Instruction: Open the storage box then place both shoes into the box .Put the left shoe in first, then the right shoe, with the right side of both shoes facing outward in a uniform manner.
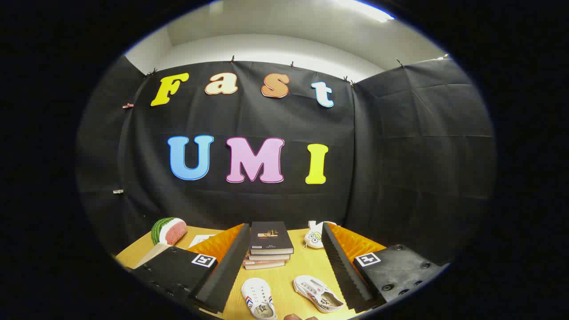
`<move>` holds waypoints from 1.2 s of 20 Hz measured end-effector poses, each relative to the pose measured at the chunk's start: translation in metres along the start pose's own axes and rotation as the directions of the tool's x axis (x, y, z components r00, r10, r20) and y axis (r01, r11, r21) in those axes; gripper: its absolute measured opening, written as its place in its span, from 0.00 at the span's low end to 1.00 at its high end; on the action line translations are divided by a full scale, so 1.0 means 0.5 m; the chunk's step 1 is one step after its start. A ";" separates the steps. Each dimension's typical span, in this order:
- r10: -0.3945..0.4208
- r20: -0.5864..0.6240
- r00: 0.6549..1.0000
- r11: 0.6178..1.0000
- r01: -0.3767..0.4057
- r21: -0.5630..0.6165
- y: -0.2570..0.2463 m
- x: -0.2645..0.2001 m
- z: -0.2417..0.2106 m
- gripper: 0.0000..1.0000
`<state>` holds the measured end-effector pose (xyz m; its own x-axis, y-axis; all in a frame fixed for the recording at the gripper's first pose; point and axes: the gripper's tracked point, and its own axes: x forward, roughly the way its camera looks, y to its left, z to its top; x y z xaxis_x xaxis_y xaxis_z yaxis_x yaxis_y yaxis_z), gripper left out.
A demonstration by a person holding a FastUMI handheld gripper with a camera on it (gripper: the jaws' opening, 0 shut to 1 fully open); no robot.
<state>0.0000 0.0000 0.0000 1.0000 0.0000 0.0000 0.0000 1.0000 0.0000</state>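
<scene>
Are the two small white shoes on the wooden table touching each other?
Apart. In the gripper view, bare table shows between the left-hand white shoe and the right-hand white shoe; both lie between the open fingers, untouched.

No writing here can be read. The dark top book [270, 237] on the stack of books [266, 258] carries a small cover design and pale lines of print, too small to make out. Just in front of that stack, the two white shoes [258, 303] [318, 293] have dark marks on their insoles, illegible. Either side of the stack, each of the spread fingers [221, 274] bears a square black-and-white marker tag [203, 260] [368, 258], a pattern without words.
</scene>
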 end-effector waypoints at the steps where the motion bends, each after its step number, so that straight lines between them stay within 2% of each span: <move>1: -0.006 0.003 1.000 1.000 0.006 -0.002 0.002 -0.001 0.001 0.97; 17: 0.002 0.000 1.000 1.000 -0.002 -0.021 0.004 -0.004 0.005 0.97; 24: 0.030 -0.054 0.998 0.999 -0.031 -0.011 0.003 0.018 -0.011 0.97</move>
<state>0.0091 0.0014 -0.0056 0.9981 0.0300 -0.0540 -0.0307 0.9995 -0.0114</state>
